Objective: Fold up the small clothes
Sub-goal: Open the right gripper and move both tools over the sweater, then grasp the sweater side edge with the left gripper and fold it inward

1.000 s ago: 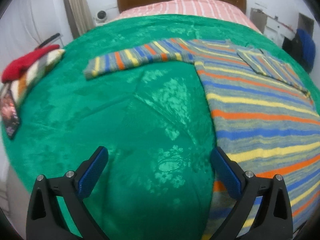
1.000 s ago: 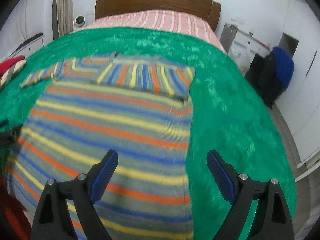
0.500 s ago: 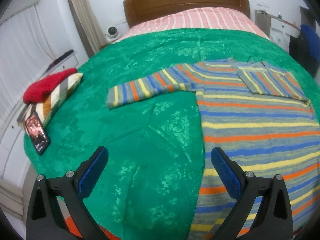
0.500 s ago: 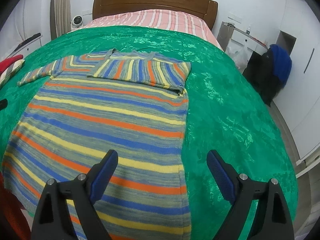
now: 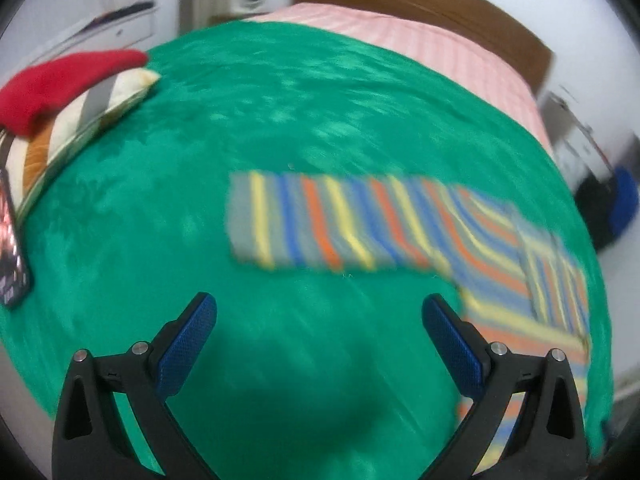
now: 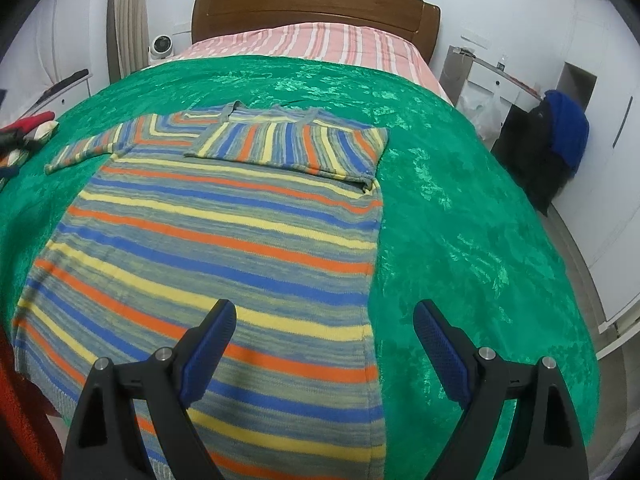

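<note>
A striped knit sweater [image 6: 224, 240] in grey, blue, orange and yellow lies flat on the green bedspread [image 6: 460, 220]. Its right sleeve [image 6: 292, 146] is folded across the chest. The left sleeve [image 5: 320, 224] stretches out straight over the green cover. My left gripper [image 5: 320, 316] hangs open above bare bedspread, just short of that sleeve, with nothing between its blue pads. The right gripper [image 6: 324, 320] is open too, over the sweater's lower right edge, and holds nothing. The left wrist view is motion-blurred.
A folded stack with a red garment [image 5: 60, 84] on top sits at the bed's left edge, beside a dark phone [image 5: 10, 248]. The wooden headboard [image 6: 316, 4] and pink striped sheet [image 6: 320, 44] lie beyond. A blue and black pile [image 6: 560, 136] stands right of the bed.
The left gripper has swung forward and left toward the outstretched sleeve, which now sits central and larger in its view. The right gripper has held still. Both stay open.
</note>
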Available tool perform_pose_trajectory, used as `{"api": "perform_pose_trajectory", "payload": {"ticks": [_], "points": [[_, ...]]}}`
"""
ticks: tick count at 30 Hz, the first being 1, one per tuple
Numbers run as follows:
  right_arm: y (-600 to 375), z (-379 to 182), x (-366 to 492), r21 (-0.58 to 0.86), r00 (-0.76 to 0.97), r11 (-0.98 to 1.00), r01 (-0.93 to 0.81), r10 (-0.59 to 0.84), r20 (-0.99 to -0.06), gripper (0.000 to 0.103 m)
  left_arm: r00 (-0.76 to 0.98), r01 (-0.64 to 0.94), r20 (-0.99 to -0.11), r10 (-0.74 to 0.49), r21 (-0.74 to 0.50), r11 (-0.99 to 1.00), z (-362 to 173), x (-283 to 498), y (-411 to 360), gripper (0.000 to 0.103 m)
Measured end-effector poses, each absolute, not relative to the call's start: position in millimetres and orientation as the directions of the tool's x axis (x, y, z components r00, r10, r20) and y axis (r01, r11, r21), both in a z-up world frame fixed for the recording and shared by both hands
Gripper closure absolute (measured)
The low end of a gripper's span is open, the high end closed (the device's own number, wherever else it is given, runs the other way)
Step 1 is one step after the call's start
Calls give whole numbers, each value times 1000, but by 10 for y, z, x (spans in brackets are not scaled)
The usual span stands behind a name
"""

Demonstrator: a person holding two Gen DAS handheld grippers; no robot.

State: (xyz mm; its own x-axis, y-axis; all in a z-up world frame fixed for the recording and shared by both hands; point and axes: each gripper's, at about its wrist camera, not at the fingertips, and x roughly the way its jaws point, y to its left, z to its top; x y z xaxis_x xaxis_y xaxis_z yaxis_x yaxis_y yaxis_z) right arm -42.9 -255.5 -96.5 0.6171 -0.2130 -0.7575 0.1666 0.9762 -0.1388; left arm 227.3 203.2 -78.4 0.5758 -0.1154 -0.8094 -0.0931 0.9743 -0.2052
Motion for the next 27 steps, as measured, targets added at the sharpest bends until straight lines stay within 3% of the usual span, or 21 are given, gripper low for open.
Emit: {"api": "perform_pose_trajectory", "payload": {"ticks": [4, 7, 9, 10, 12, 18, 23, 26, 27], "points": [[-2572, -1056, -379, -126, 598, 978, 164, -200, -776, 13, 523, -213, -851, -47, -184, 960, -1024, 2880, 2373, 3], [-2551, -1132, -358, -129, 585, 981, 148, -191, -788, 13, 486, -267, -871, -64, -218, 939, -1261, 3075, 2449, 11], [-2548, -1180, -337, -128, 574, 982, 142, -187, -797, 13, 447, -252, -892, -68, -199, 947, -1421, 3167, 2365, 24], [-2552, -1197, -328, -123, 571, 982, 143, -183, -800, 13, 442, -239, -897, -4, -122, 963, -1469, 3180, 2268, 30], [-2563, -1216, -308, -109, 568, 983, 144, -173, -805, 13, 469, -193, -882, 33, -67, 979, -1439, 3170, 2152, 98], [-2609, -1098, -346, -72, 625, 986, 153, -153, -766, 13, 629, -7, -777, 6, 3, 1000, -576, 3026, 1434, 100], [-2681, -1000, -392, -62, 668, 983, 172, -163, -726, 13, 713, 311, -665, -224, 12, 950, 307, 2666, 149, 100], [-2741, -997, -416, -51, 669, 981, 185, -164, -725, 13, 661, 448, -671, -336, -6, 894, 325, 2483, -582, 98], [-2768, -1000, -426, -44, 668, 980, 192, -163, -726, 13, 630, 479, -690, -357, -17, 878, 227, 2448, -794, 92]]}}
